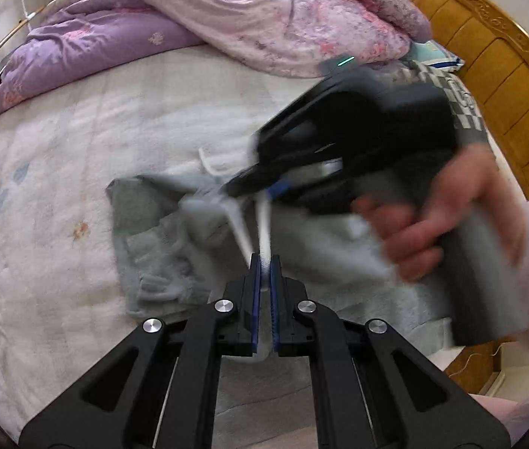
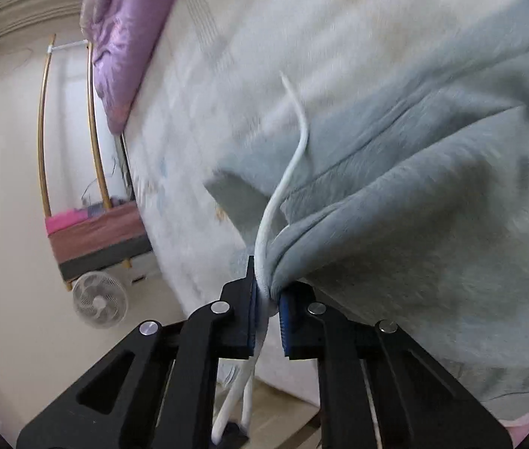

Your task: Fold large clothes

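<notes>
A pale grey-blue hoodie (image 1: 152,247) lies crumpled on the white bed sheet (image 1: 58,187). In the left wrist view my left gripper (image 1: 265,265) is shut on two white cord strands (image 1: 264,224) that rise from the hoodie. Just beyond it is my right gripper (image 1: 234,187), blurred and held by a hand (image 1: 425,224). The right wrist view shows the right gripper (image 2: 268,292) shut on a bunched edge of the hoodie (image 2: 414,205) together with its white drawstring (image 2: 294,157). The drawstring's ends hang below the jaws.
Purple quilt (image 1: 96,48) and pink floral quilt (image 1: 264,26) are heaped at the far side of the bed. A checkered pillow (image 1: 462,101) lies by the wooden headboard (image 1: 489,56). Beside the bed stand a white fan (image 2: 99,299) and a rack with folded textiles (image 2: 96,232).
</notes>
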{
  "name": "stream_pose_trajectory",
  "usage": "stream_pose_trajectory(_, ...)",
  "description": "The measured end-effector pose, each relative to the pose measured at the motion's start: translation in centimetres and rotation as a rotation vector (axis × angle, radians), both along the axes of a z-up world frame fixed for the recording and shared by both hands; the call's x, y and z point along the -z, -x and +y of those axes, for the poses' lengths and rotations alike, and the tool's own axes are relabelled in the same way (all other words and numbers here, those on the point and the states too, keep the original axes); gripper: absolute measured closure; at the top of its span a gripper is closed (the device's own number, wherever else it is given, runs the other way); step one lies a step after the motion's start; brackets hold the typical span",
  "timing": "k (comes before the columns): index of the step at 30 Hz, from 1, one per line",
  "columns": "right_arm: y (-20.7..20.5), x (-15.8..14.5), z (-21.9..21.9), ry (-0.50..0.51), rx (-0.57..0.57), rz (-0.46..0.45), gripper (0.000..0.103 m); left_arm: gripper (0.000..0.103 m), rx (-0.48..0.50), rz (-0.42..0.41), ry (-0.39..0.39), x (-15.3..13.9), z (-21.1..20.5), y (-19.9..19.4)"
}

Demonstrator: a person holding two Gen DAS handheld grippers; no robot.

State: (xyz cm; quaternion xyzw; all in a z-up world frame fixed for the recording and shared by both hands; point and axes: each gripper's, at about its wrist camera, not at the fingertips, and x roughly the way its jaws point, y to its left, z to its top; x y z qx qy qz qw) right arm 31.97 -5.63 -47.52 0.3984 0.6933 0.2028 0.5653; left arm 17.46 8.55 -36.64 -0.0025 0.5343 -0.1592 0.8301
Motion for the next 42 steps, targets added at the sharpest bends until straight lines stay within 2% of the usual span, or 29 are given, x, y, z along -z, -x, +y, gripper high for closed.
stream_pose_trajectory(2,0.2,-2.4,-1.4,0.081,-0.042,-0.046,0.094,0.098,-0.011,0.009,0.003,-0.1,0.5,0.4)
stream_pose_trajectory(5,1.2,-4.3,-2.9,0.104,-0.046,-0.047,0.094,0.098,-0.027,0.015,-0.010,-0.2,0.9,0.7)
stream_pose_trajectory(7,1.9,-4.4,-3.2,0.120,-0.069,-0.024,0.094,0.098,-0.040,0.023,-0.011,-0.2,0.8,0.8)
stream_pose_trajectory(12,3.9,-3.9,-3.2,0.072,-0.051,0.084,0.094,0.098,-0.077,0.035,-0.025,0.0,0.8,0.9)
stream_pose_trajectory(16,5.0,-4.3,-3.4,0.027,-0.007,0.122,0.094,0.098,-0.078,0.035,-0.024,-0.2,0.9,1.0)
stream_pose_trajectory(19,5.8,-3.9,-4.1,-0.096,0.070,0.219,0.090,0.098,-0.073,0.031,-0.024,-0.3,0.9,1.1)
stream_pose_trajectory(20,6.0,-3.9,-4.3,-0.115,0.100,0.236,0.086,0.098,-0.074,0.030,-0.017,-0.4,0.9,1.1)
stream_pose_trajectory(22,5.8,-3.1,-4.1,-0.133,0.122,0.256,0.085,0.098,-0.075,0.027,-0.010,-0.6,0.9,1.1)
stream_pose_trajectory(25,5.1,-2.4,-3.2,-0.120,0.114,0.210,0.098,0.098,-0.066,0.024,-0.007,-0.8,0.6,1.2)
stream_pose_trajectory(28,4.5,-2.6,-2.6,-0.200,0.151,0.202,0.098,0.098,-0.061,0.029,-0.006,-0.7,0.7,1.3)
stream_pose_trajectory(30,3.7,-4.0,-3.0,-0.166,0.167,0.125,0.098,0.098,-0.067,0.040,0.001,-0.5,1.0,1.3)
stream_pose_trajectory(33,2.7,-6.1,-4.9,-0.186,0.230,0.060,0.098,0.097,-0.084,0.039,-0.003,-0.6,1.4,1.0)
stream_pose_trajectory(37,3.0,-11.5,-8.7,-0.060,0.214,-0.103,0.098,0.097,-0.101,0.061,-0.003,-0.9,1.6,1.1)
stream_pose_trajectory(40,5.6,-13.1,-11.5,-0.005,0.212,-0.090,0.098,0.097,-0.086,0.102,0.022,-0.5,1.3,1.9)
stream_pose_trajectory(42,7.9,-12.7,-12.0,0.024,0.186,-0.040,0.098,0.097,-0.069,0.146,0.023,0.5,0.7,2.9)
